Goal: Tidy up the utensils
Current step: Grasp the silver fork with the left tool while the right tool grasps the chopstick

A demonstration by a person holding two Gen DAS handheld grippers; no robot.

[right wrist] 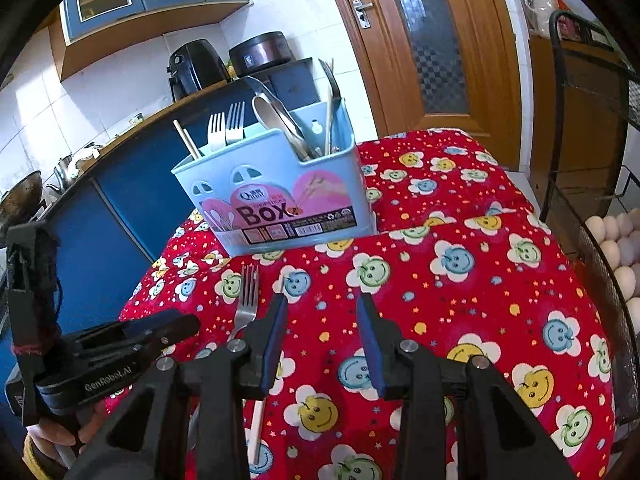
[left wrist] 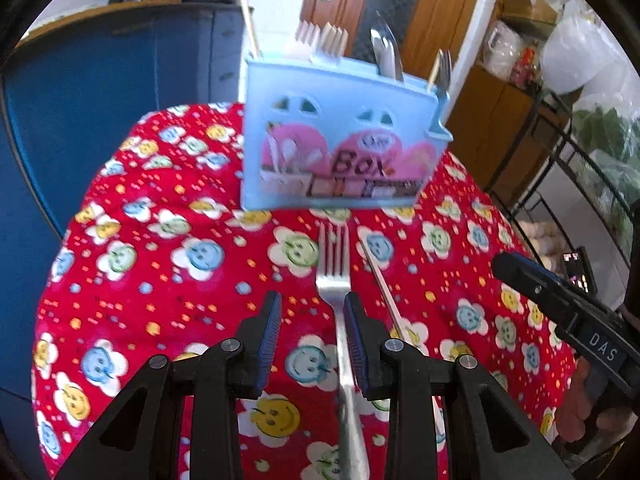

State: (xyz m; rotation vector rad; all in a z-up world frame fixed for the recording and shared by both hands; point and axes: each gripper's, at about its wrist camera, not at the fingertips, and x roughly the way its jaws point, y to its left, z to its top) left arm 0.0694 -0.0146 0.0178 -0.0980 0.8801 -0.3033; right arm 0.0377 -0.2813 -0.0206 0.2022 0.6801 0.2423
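A light blue utensil box (left wrist: pixel 340 140) stands at the far side of the table on a red flowered cloth (left wrist: pixel 160 264); it also shows in the right wrist view (right wrist: pixel 276 200), holding forks, spoons and chopsticks. A metal fork (left wrist: pixel 334 276) lies on the cloth, tines toward the box. My left gripper (left wrist: pixel 312 312) is open, its fingers astride the fork's neck, the right pad close to it. A single chopstick (left wrist: pixel 380 280) lies just right of the fork. My right gripper (right wrist: pixel 324 316) is open and empty over the cloth, right of the fork (right wrist: pixel 246 300) and the chopstick (right wrist: pixel 256 424).
A blue cabinet (left wrist: pixel 100 92) stands left of the table. A wire rack (right wrist: pixel 592 184) with eggs (right wrist: pixel 616 240) stands to the right. A wooden door (right wrist: pixel 432 40) is behind the table.
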